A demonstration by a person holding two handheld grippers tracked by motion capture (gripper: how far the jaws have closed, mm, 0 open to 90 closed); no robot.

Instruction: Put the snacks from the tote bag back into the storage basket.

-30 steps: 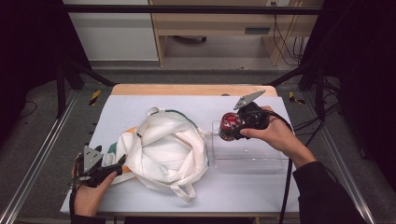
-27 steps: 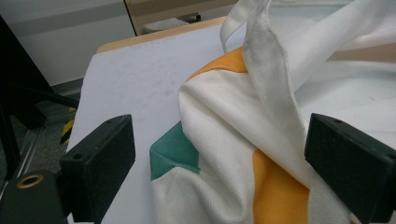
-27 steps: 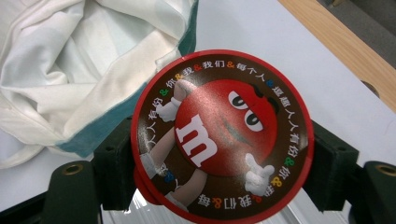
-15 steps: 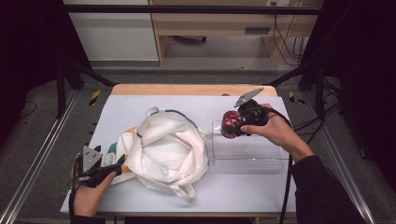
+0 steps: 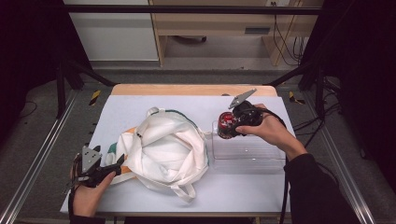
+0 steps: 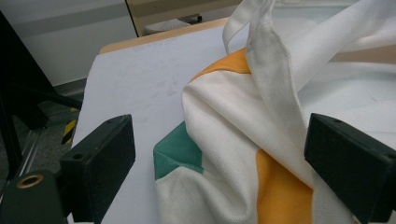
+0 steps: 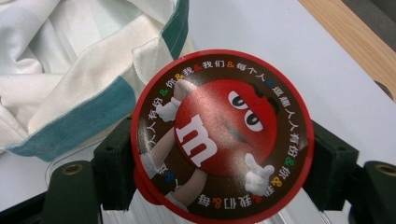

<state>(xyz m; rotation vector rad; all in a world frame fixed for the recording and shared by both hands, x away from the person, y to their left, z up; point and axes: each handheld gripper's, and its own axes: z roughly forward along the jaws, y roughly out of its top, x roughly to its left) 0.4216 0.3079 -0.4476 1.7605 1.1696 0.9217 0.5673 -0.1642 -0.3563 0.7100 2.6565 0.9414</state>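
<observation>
The tin (image 7: 219, 135) sat clamped by its sides in the right tongs (image 5: 227, 126), held over the clear tray (image 5: 247, 154); it looked rigid, light and slick-rimmed. Its lid bore a red "m" character ringed with Chinese writing. The left tongs (image 6: 219, 163) gaped wide around the soft bag (image 5: 163, 149).

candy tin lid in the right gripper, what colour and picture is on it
Red-rimmed candy tin lid, brown face with a red cartoon candy character; clearest in the right gripper view.
</observation>
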